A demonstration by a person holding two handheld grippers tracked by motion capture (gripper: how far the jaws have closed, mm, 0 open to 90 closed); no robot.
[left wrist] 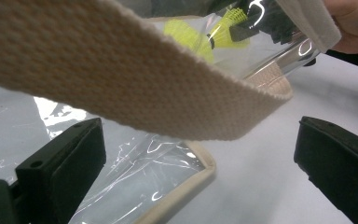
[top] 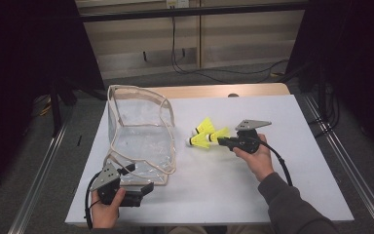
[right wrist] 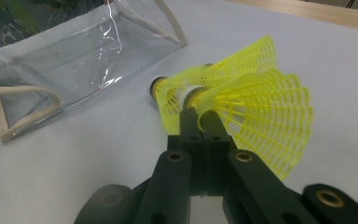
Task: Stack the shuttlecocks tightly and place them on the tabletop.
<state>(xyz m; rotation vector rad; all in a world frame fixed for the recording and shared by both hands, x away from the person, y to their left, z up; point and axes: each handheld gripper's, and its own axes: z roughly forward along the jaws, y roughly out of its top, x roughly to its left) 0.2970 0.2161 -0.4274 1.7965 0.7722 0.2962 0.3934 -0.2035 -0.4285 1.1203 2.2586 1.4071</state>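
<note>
A clear plastic bag [top: 139, 131] with beige trim stands open on the white table [top: 272, 117]. Three yellow shuttlecocks lie just right of it. My right gripper [top: 221, 141] is shut, its tips pinching the mesh skirt of the nearest shuttlecock [top: 219, 133]; in the right gripper view the closed tips [right wrist: 200, 115] sit against that skirt [right wrist: 265, 116]. The other two [top: 205, 125] [top: 199, 142] rest beside it. My left gripper [top: 137, 178] is open at the bag's near corner. In the left gripper view its jaws stand wide either side of the bag's trimmed edge [left wrist: 186, 186], under a beige strap [left wrist: 121, 70].
A wooden board [top: 214, 90] shows beyond the table's far edge. Metal rails [top: 39, 170] run along both sides of the table. Cables [top: 209, 73] hang and lie on the floor behind. Bare table surface [top: 214, 195] stretches between my two hands.
</note>
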